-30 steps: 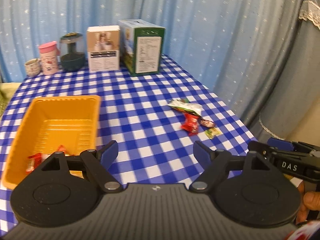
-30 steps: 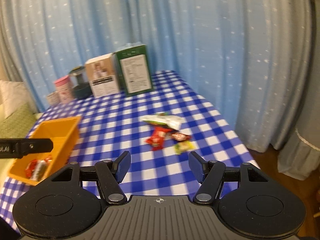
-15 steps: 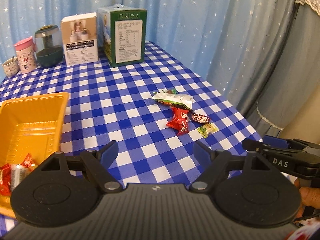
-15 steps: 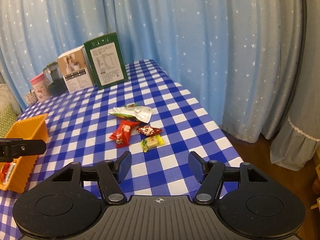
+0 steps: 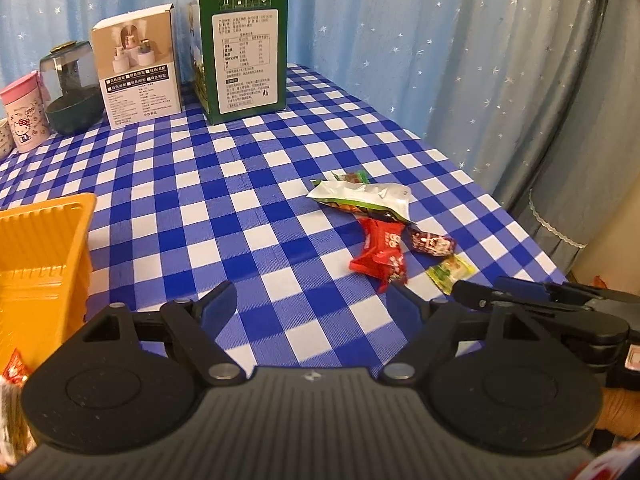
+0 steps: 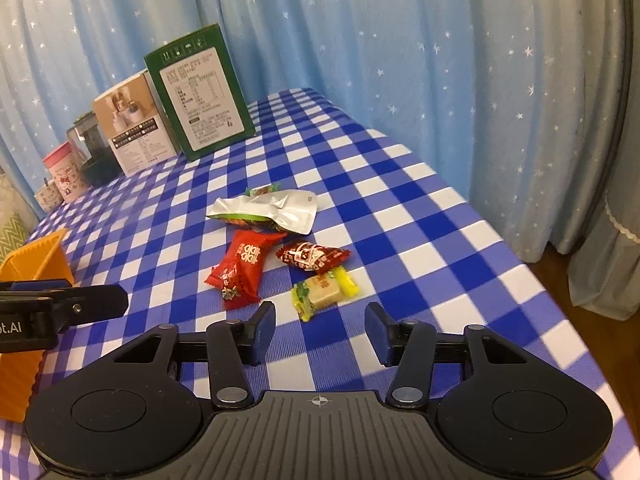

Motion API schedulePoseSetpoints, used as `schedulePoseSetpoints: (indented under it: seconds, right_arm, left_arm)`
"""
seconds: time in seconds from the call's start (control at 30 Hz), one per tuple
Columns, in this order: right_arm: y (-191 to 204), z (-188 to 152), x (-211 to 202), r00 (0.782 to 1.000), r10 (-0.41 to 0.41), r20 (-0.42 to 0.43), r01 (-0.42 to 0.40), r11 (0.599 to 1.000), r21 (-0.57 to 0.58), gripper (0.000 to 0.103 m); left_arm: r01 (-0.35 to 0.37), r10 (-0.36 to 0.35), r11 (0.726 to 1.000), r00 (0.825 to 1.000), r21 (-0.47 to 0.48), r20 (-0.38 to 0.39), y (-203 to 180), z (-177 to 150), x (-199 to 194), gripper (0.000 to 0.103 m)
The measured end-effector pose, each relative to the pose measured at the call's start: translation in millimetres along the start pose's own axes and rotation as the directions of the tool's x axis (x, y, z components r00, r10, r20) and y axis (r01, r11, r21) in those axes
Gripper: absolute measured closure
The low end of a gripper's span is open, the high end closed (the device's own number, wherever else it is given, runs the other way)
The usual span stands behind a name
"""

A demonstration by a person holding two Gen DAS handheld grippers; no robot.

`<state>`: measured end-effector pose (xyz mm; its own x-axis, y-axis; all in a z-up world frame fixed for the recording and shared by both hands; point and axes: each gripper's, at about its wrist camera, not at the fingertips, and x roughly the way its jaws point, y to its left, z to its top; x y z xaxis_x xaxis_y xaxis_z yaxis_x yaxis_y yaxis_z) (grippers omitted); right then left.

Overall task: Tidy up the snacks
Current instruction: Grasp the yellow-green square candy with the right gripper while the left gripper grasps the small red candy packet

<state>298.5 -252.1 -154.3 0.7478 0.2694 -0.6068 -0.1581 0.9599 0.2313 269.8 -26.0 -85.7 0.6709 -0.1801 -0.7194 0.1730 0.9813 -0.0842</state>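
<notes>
Several snacks lie together on the blue checked tablecloth: a silver and green pouch [image 6: 272, 210], a red candy pack [image 6: 242, 268], a dark red wrapped candy [image 6: 312, 258] and a yellow-green wrapped sweet [image 6: 324, 290]. They also show in the left wrist view: the pouch [image 5: 362, 196], the red pack [image 5: 380, 254], the dark red candy [image 5: 430, 242] and the yellow-green sweet [image 5: 450, 272]. My right gripper [image 6: 320, 332] is open and empty, just short of the yellow-green sweet. My left gripper [image 5: 312, 312] is open and empty, left of the snacks. The orange basket [image 5: 40, 248] at the left holds wrapped snacks [image 5: 10, 372].
At the back of the table stand a green box [image 5: 244, 52], a white and tan box [image 5: 138, 66], a dark jar [image 5: 72, 88] and a pink cup [image 5: 24, 112]. Blue star curtains hang behind and to the right. The table's right edge [image 6: 520, 256] drops off close to the snacks.
Both grippers have moved forward and right toward the snack pile, which now looks larger and nearer. The basket has slid toward the left edge of both views. Both jaws stay open.
</notes>
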Motion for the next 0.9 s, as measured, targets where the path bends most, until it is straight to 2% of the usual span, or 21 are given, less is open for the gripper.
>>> schedulePoseSetpoints:
  seconds: [0.17, 0.37, 0.43, 0.67, 0.73, 0.9]
  right_arm:
    - [3, 1, 20, 1.0, 0.001, -0.012, -0.001, 1.0, 0.027, 0.06]
    - [8, 4, 32, 0.999, -0.032, 0.029, 0.031, 0.999, 0.035, 0.067]
    - [11, 4, 34, 0.998, -0.056, 0.037, 0.056, 0.998, 0.017, 0.07]
    - [21, 4, 43, 0.992, -0.11, 0.055, 0.113, 0.992, -0.055, 0.07]
    - [23, 3, 44, 0.991, -0.124, 0.054, 0.129, 0.988, -0.081, 0.077]
    - [15, 1, 34, 0.993, -0.112, 0.033, 0.114, 0.992, -0.061, 0.08]
  left_arm:
    - [0.005, -0.005, 1.0, 1.0, -0.012, 0.0, 6, 2, 15, 0.023]
    - [0.0, 0.0, 0.999, 1.0, -0.033, -0.007, 14, -3, 23, 0.023]
    - [0.0, 0.0, 0.999, 1.0, -0.04, -0.01, 16, -5, 24, 0.023]
    - [0.006, -0.007, 0.999, 1.0, -0.054, -0.018, 18, -11, 22, 0.023]
    - [0.01, -0.011, 0.998, 1.0, -0.054, -0.018, 17, -12, 22, 0.023]
    - [0.048, -0.049, 0.997, 0.999, -0.067, -0.007, 10, -12, 23, 0.029]
